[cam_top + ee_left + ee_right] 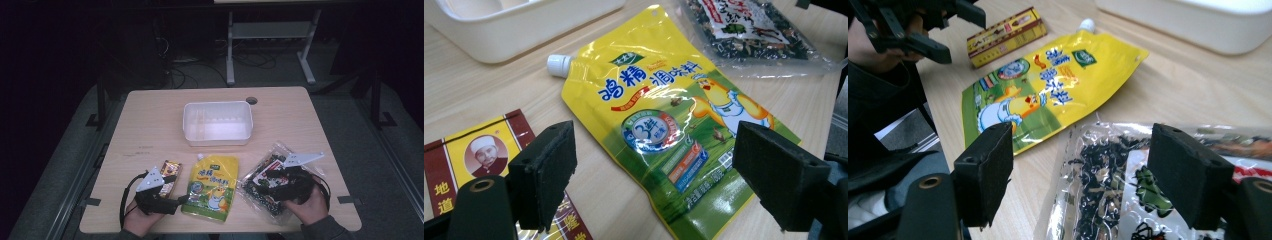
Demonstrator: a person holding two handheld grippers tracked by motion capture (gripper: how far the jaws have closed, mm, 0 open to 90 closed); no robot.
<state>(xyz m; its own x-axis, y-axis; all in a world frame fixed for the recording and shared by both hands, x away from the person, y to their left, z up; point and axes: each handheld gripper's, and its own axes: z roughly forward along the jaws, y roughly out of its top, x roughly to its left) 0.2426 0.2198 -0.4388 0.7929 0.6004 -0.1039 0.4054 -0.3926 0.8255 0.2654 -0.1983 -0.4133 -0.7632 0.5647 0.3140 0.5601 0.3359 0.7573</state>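
Note:
A yellow spouted pouch [212, 187] [664, 115] [1048, 85] lies flat at the front middle of the table. Left of it is a small red and yellow box [169, 175] [479, 155] [1005, 35]. To the pouch's right lies a clear bag of dark dried bits [272, 182] [749, 30] [1113, 185]. My left gripper [172, 192] [654, 150] hovers open between box and pouch, jaws apart with nothing between them. Over the near end of the clear bag, my right gripper [267, 184] [1080, 150] is open too, holding nothing.
A white plastic bin [216, 122] [509, 25] [1198, 20] stands empty behind the pouch at mid-table. The wooden table [150, 115] has a cable hole at the back right. Desk legs and cables lie on the dark floor beyond.

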